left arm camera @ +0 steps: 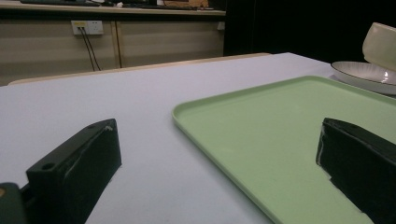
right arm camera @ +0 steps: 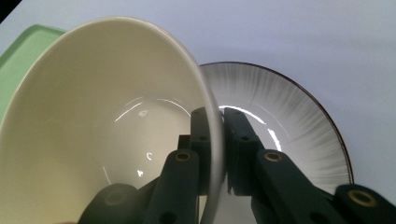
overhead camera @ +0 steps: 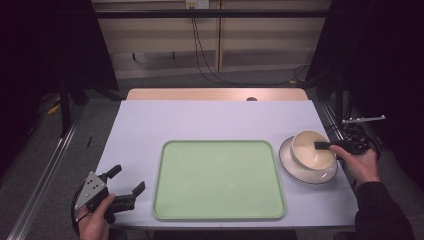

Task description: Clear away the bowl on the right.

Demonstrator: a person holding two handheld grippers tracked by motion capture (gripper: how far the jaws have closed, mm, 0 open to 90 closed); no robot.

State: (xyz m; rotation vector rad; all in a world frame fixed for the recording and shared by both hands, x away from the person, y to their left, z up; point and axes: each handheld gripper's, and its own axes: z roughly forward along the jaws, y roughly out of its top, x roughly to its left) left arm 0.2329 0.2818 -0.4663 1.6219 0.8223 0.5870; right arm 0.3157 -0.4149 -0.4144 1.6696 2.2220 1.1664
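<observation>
Two jaws of the right gripper [right arm camera: 215,140] pinch the rim of the cream bowl [overhead camera: 311,148] tilted over the plate [overhead camera: 306,172], beside the green tray [overhead camera: 218,214], while the left gripper [overhead camera: 128,181] rests with jaws apart.

A tray [overhead camera: 218,180] lies in the middle of the worktop [overhead camera: 210,120], toward its near edge. Just right of the tray sits a plate [overhead camera: 306,172], and a bowl [overhead camera: 311,150] stands tilted on it. The right tongs [overhead camera: 325,146] clamp the bowl's right rim. The left tongs [overhead camera: 127,181] rest near the worktop's near left corner, left of the tray.
</observation>
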